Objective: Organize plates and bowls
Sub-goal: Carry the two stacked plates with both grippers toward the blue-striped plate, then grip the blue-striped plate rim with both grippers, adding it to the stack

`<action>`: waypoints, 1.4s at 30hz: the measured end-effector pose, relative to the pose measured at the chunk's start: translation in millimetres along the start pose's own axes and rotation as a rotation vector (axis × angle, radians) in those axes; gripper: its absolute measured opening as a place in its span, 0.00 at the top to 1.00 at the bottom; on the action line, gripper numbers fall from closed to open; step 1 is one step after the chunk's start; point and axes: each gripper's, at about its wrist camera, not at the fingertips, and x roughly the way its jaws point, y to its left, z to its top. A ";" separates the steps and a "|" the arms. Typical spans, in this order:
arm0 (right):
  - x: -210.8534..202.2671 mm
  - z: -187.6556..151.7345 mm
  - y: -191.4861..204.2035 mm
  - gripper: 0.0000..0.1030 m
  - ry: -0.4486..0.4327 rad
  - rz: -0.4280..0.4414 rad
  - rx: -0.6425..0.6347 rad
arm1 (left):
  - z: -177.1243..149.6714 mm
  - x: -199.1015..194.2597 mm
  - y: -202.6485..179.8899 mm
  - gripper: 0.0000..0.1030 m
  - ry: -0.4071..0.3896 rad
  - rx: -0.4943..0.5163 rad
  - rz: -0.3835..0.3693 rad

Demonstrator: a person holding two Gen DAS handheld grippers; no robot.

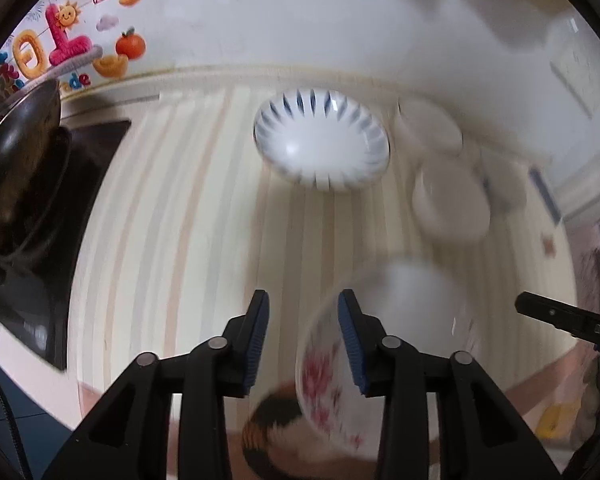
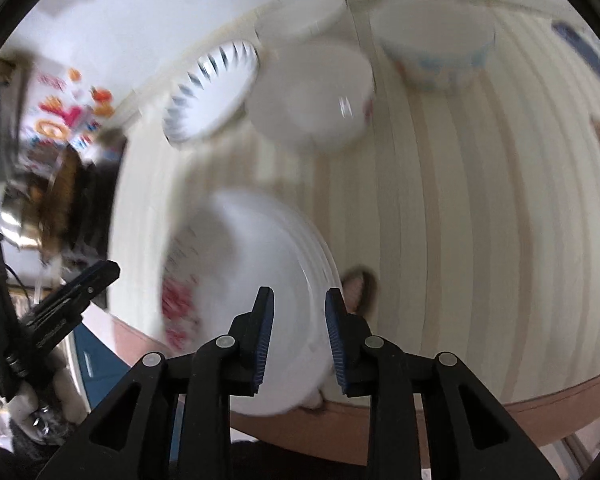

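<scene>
A white bowl with red flowers (image 1: 332, 384) lies tilted at the near table edge; it also shows in the right wrist view (image 2: 244, 304). My left gripper (image 1: 304, 340) is open, its right finger against the bowl's rim. My right gripper (image 2: 300, 340) is open with the bowl's rim between its fingers. A white plate with blue rim marks (image 1: 320, 140) sits further back, also visible in the right wrist view (image 2: 212, 88). White bowls (image 1: 448, 200) and a stack of white plates (image 1: 432, 124) stand to the right. The views are blurred.
A striped cream cloth (image 2: 480, 220) covers the table. A patterned bowl (image 2: 436, 52) stands at the back. A dark wok on a black hob (image 1: 24, 152) is at the left. A colourful sticker (image 1: 64, 40) marks the wall.
</scene>
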 end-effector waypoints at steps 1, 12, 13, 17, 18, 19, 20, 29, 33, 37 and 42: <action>-6.0 11.7 5.7 0.66 -0.018 0.026 -0.001 | 13.0 2.9 3.1 0.58 -0.003 -0.009 -0.003; 88.3 177.7 65.6 0.58 0.039 -0.004 -0.021 | 148.3 118.2 54.6 0.57 0.079 -0.090 0.047; 100.4 183.9 63.5 0.58 0.058 -0.017 -0.020 | 154.2 130.4 57.5 0.57 0.098 -0.088 0.048; 141.5 200.8 58.6 0.58 0.129 -0.069 -0.021 | 165.4 159.9 61.8 0.57 0.140 -0.071 0.055; 146.5 203.8 56.8 0.58 0.134 -0.076 -0.024 | 167.6 167.9 61.8 0.57 0.153 -0.063 0.046; 151.5 206.8 55.6 0.59 0.139 -0.088 -0.028 | 168.7 172.5 61.1 0.57 0.162 -0.058 0.046; 155.9 209.4 55.2 0.60 0.142 -0.105 -0.033 | 169.6 176.7 60.4 0.57 0.167 -0.052 0.045; 167.6 212.0 60.5 0.80 0.112 -0.187 -0.068 | 170.9 195.8 51.0 0.77 0.151 -0.004 0.022; 165.5 210.5 59.1 0.81 0.099 -0.183 -0.082 | 165.4 190.5 51.6 0.77 0.138 -0.006 0.024; 162.8 208.1 68.3 0.82 0.080 -0.180 -0.102 | 152.9 169.8 52.9 0.77 0.104 -0.004 0.033; 147.5 199.8 80.7 0.82 0.056 -0.169 -0.119 | 140.2 131.1 57.9 0.77 0.059 -0.023 0.017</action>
